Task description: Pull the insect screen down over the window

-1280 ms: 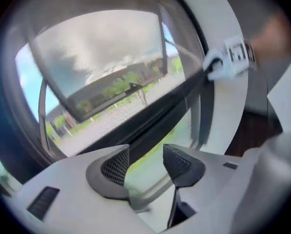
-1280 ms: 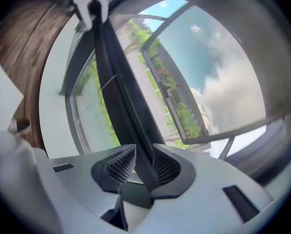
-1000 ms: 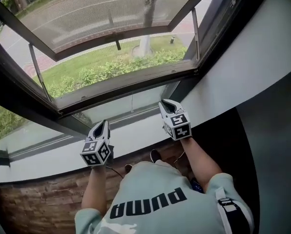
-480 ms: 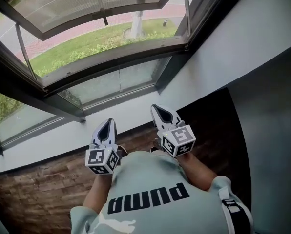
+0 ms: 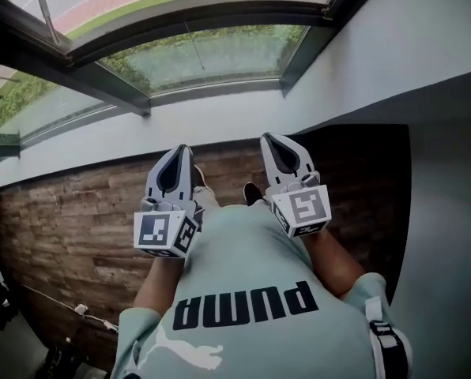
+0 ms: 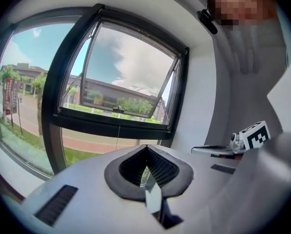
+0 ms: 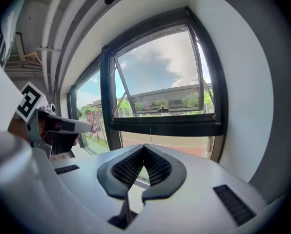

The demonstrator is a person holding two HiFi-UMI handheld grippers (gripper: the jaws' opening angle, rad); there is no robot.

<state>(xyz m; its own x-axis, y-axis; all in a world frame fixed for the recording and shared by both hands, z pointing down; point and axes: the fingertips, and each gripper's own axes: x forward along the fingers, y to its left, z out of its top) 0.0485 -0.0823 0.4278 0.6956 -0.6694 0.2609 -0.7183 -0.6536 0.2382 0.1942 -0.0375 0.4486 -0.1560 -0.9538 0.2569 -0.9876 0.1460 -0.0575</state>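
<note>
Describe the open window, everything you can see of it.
The window has a dark, metal-looking frame set in a white wall. Its upper sash is hinged at the top and swung outward at the bottom. Slim stays hold it at both sides, and a small handle sits midway along its bottom rail. Below is a fixed glass pane, with a thin cord hanging down across it. Nothing touches the window.
</note>
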